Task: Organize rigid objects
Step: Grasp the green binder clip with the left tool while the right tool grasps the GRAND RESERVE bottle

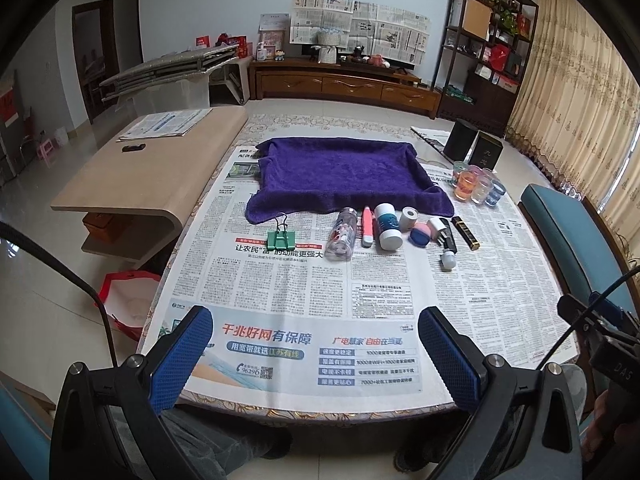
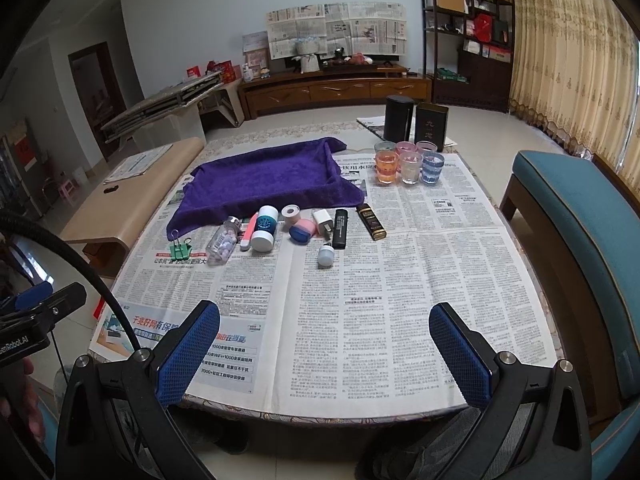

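A row of small objects lies on the newspaper-covered table in front of a purple towel-lined tray (image 1: 340, 172) (image 2: 264, 180): a green binder clip (image 1: 281, 239) (image 2: 179, 249), a clear pill bottle (image 1: 342, 234) (image 2: 224, 241), a pink tube (image 1: 367, 226) (image 2: 250, 231), a white-and-teal jar (image 1: 387, 226) (image 2: 265, 228), a tape roll (image 1: 409, 218) (image 2: 289, 212), a white charger (image 1: 437, 227) (image 2: 321, 219), a black-gold lighter (image 1: 465, 232) (image 2: 371, 221). My left gripper (image 1: 316, 360) and right gripper (image 2: 324, 360) are open and empty, above the table's near edge.
Several coloured glasses (image 1: 478, 186) (image 2: 408, 164) and two dark tins (image 1: 474, 146) (image 2: 416, 124) stand at the back right. A teal chair (image 2: 580, 220) is right of the table, a wooden bench (image 1: 140, 172) left.
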A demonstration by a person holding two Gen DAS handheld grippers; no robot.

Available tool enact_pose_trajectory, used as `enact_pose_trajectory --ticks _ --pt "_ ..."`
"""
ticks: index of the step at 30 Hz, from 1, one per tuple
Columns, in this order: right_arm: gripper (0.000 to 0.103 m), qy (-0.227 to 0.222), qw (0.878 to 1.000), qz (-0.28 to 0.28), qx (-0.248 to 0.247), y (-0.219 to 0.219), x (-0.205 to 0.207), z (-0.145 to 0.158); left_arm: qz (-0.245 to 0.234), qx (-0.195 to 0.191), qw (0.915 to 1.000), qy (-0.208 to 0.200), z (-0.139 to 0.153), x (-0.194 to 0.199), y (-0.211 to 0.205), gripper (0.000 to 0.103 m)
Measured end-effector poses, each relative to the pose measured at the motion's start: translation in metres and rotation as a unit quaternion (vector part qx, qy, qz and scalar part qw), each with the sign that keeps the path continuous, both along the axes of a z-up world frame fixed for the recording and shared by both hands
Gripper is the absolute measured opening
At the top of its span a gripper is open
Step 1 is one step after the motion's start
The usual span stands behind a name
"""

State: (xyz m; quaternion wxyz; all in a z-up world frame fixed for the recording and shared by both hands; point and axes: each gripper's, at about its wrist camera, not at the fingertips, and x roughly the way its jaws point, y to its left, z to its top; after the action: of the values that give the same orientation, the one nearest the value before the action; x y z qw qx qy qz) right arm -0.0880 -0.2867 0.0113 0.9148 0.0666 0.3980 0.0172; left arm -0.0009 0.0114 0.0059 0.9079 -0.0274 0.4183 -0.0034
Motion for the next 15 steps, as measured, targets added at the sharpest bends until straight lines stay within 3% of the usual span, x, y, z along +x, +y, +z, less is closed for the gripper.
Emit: enact_pose_trajectory --ticks 8,15 --pt "0.103 0.006 1.0 0.011 0.001 -0.018 0.045 -0.027 0.017 0.013 0.9996 0.017 -0.031 0.048 0.01 0.103" --pt "0.103 0.03 0.999 0.013 0.008 -0.049 0.108 -0.072 0.028 -0.024 0.9984 0.044 -0.086 0.109 0.028 0.103"
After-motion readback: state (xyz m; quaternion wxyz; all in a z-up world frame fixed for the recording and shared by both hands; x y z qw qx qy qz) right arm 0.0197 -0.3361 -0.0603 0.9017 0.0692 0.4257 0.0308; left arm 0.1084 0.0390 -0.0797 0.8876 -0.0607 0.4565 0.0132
